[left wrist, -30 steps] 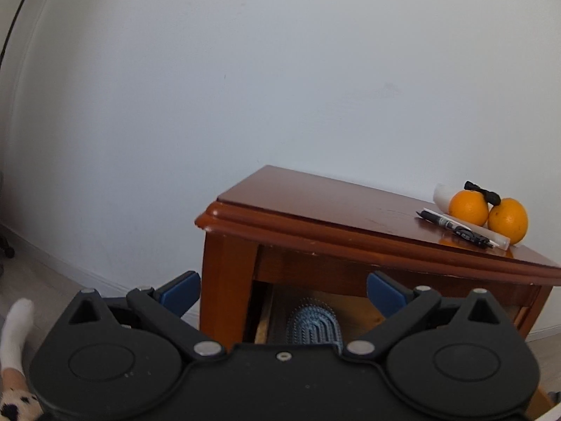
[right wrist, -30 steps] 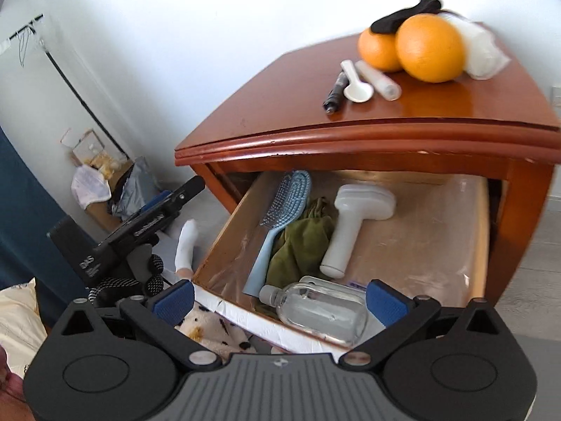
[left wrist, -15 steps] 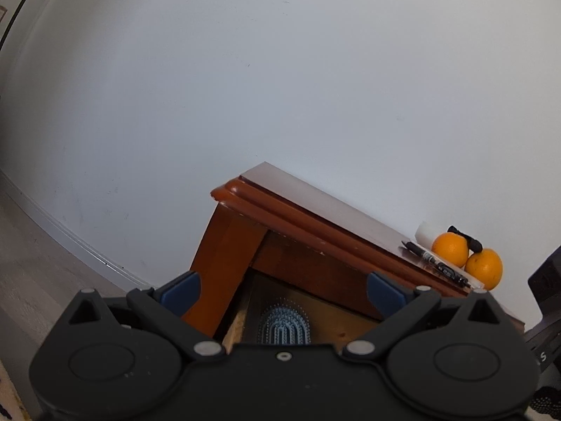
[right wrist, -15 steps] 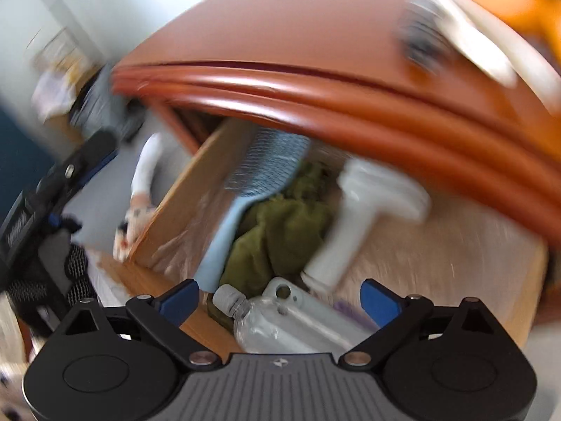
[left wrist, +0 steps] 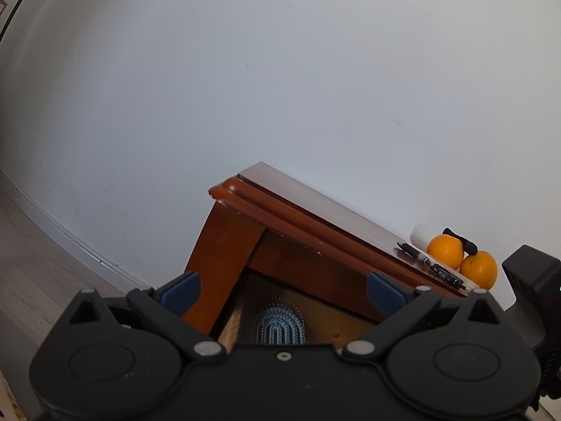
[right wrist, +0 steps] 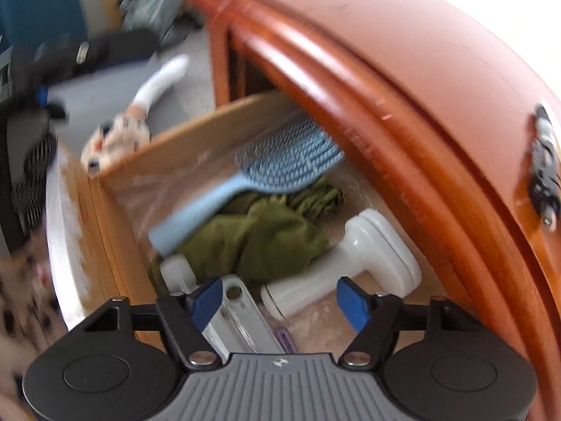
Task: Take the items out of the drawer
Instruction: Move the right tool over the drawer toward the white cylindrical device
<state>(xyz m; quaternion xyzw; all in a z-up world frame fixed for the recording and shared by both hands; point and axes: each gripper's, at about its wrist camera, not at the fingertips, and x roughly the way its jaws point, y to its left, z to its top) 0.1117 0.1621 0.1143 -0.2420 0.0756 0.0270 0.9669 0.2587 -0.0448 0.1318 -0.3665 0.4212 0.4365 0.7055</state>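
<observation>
From the left wrist view, the left gripper (left wrist: 282,286) hangs low in front of the nightstand (left wrist: 301,207), its jaws spread wide with nothing between them. It looks up more at the wall than at the work. Under the nightstand's front rail only the head of the blue hairbrush (left wrist: 279,328) shows inside the drawer (left wrist: 231,322). On the surface, toward its far right end, sit two oranges (left wrist: 445,252) and a black pen (left wrist: 433,266), already out of the way.

From the right wrist view, blurred by motion, the right gripper (right wrist: 280,301) is right over the open drawer (right wrist: 115,210), jaws wide and empty. The clear bottle (right wrist: 242,319) lies just ahead and a little left of the jaws, its long axis running from them toward the drawer's front-left corner, the cap end away. The white handheld device (right wrist: 354,266) lies just right of the bottle, its handle pointing at the jaws. Behind both, nearer the nightstand's rail, a green cloth (right wrist: 259,235) is bunched up, with the hairbrush (right wrist: 252,175) resting across it.

I judge the right gripper much the nearer to the drawer's things; the overhanging rail crowds any lift from the back.
</observation>
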